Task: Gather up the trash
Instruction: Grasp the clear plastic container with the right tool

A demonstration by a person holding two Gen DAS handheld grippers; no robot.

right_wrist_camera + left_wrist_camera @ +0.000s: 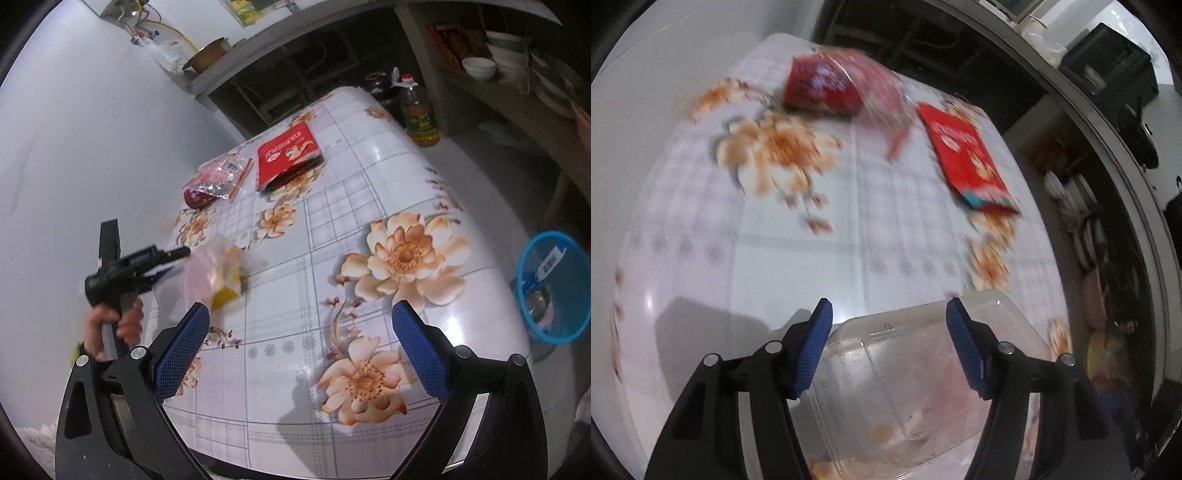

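My left gripper (889, 308) is open, its blue fingers on either side of a clear plastic food container (908, 387) with food residue; whether they touch it I cannot tell. In the right wrist view that gripper (162, 266) is at the left beside the blurred container (218, 275). A flat red snack packet (967, 158) (290, 155) and a crumpled red and clear wrapper (834, 85) (216, 182) lie at the table's far end. My right gripper (301, 314) is open and empty above the floral tablecloth (369, 206).
A blue bin (552, 288) with some rubbish stands on the floor right of the table. An oil bottle (417, 110) stands on the floor beyond the far corner. Shelves with bowls (478, 68) line the right. A white wall runs along the left.
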